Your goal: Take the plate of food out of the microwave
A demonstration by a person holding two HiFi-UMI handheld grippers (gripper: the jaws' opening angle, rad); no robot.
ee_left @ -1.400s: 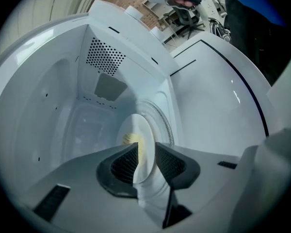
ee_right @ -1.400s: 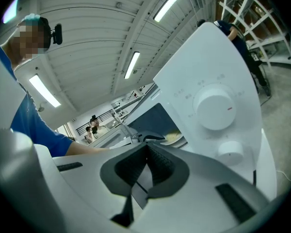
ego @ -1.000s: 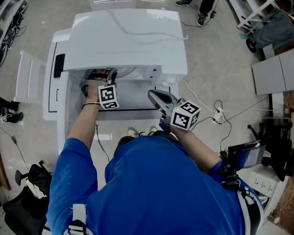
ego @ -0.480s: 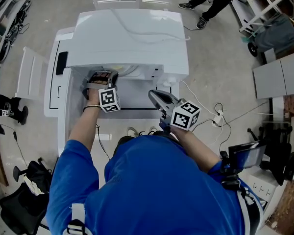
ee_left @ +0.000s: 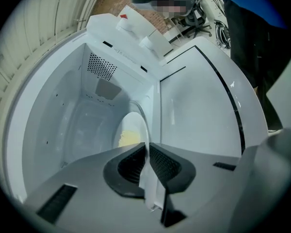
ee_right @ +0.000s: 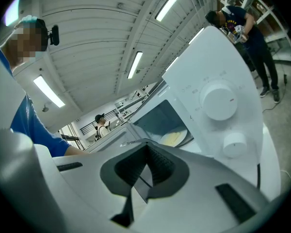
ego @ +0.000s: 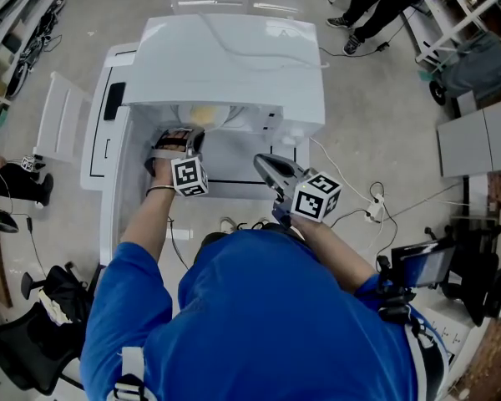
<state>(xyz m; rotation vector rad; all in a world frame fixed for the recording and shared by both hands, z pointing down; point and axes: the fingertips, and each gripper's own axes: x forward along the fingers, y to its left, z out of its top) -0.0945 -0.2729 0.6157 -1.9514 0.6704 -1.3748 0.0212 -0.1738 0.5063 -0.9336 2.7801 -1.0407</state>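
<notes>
The left claw point(ee_left: 148, 147), its jaws just closing, clamps the rim of a round white plate of yellow food point(ee_left: 134, 130) still partly inside the open white microwave oven point(ego: 234, 57), while the right claw point(ee_right: 146, 148) hangs clenched and empty before the oven's two round white dials point(ee_right: 219, 101).

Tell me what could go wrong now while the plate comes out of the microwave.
The left gripper, jaws just closed further, pinches only the rim of the plate, which may tilt and spill the yellow food. The right gripper hangs apart, giving no support.
</notes>
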